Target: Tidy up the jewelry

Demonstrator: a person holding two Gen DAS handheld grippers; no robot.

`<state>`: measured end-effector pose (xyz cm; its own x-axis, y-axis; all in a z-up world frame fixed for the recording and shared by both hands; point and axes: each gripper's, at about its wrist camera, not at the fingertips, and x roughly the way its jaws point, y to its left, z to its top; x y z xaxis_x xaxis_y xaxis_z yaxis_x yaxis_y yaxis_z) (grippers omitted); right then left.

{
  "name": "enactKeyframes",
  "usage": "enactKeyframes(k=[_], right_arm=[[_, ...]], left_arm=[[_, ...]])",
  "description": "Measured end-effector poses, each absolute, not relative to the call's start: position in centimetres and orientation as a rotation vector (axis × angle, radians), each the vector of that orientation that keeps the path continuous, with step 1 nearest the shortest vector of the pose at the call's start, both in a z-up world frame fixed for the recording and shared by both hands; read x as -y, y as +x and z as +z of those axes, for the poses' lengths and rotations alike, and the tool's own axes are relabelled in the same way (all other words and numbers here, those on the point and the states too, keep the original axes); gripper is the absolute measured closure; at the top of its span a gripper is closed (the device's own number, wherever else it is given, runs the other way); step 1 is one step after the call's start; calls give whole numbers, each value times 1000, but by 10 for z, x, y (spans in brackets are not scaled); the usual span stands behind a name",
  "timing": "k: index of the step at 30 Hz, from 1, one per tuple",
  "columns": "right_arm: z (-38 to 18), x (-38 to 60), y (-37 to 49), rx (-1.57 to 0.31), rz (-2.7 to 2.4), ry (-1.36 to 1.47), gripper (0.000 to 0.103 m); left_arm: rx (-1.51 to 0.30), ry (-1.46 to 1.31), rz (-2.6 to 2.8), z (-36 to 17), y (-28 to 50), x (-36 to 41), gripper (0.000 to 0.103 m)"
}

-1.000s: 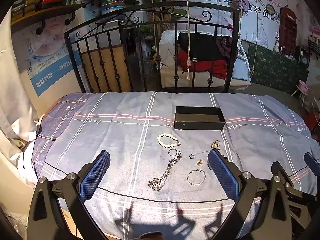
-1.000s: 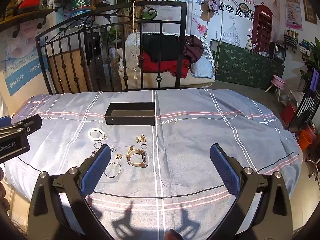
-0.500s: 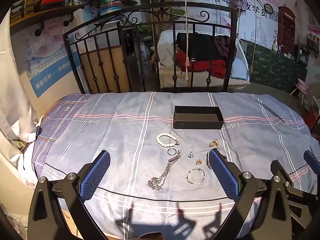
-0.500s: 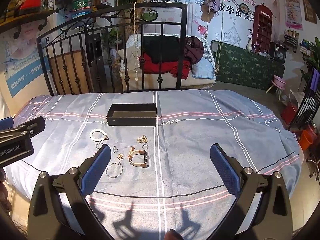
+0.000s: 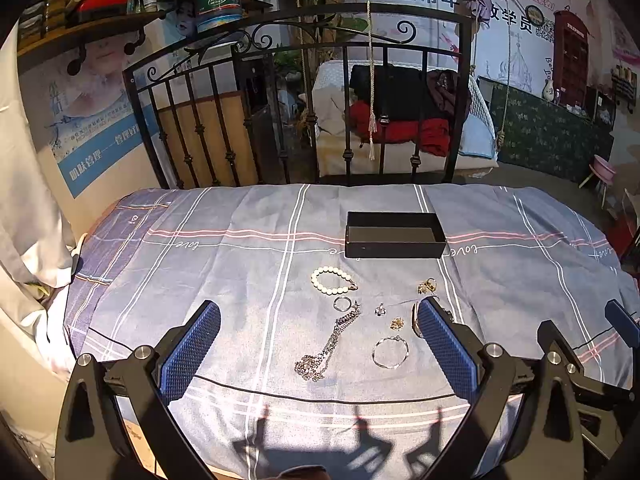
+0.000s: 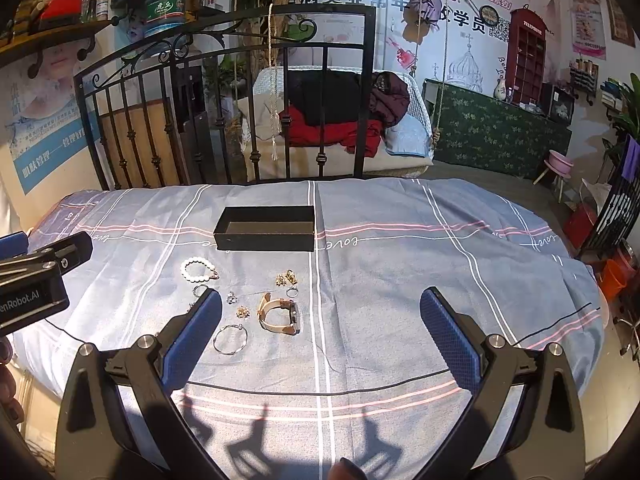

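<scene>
Since a second ago both views have barely shifted: the jewelry sits a touch lower in frame, nothing on the bed has been moved. The left tongs (image 5: 316,344) hang wide open and empty above the near edge of the grey-blue plaid bedsheet (image 5: 240,264); the right tongs (image 6: 320,332) are equally spread, holding nothing. Between the left tongs' blue pads lie a tangled silver chain necklace (image 5: 326,346) and a thin silver bangle (image 5: 390,352). A rose-gold wristwatch (image 6: 280,314) lies just inside the right tongs' left pad. Farther off are small gold charms (image 6: 286,278), a small silver ring (image 5: 343,303) and a white pearl bracelet (image 5: 332,280). Beyond them stands an open black rectangular box (image 5: 394,246), apart from the jewelry, before the black iron bed rail (image 5: 304,112).
</scene>
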<state>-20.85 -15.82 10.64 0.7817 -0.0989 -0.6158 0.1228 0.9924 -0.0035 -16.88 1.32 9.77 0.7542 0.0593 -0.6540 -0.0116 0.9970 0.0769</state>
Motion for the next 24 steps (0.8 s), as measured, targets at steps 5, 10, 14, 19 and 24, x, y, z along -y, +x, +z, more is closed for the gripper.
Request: enactKeyframes(k=[5, 10, 14, 19, 24], right_arm=[[106, 158, -208, -663, -120, 39, 5], [107, 158, -207, -662, -119, 36, 5], [108, 157, -206, -658, -120, 35, 5], [108, 157, -206, -656, -121, 36, 5], [108, 156, -206, -657, -123, 35, 5]], left_arm=[[-715, 72, 40, 98, -169, -12, 6], [-717, 71, 38, 98, -167, -11, 6], [-717, 71, 39, 98, -167, -11, 6], [-720, 71, 39, 98, -166, -10, 6], [-724, 72, 36, 97, -165, -10, 6]])
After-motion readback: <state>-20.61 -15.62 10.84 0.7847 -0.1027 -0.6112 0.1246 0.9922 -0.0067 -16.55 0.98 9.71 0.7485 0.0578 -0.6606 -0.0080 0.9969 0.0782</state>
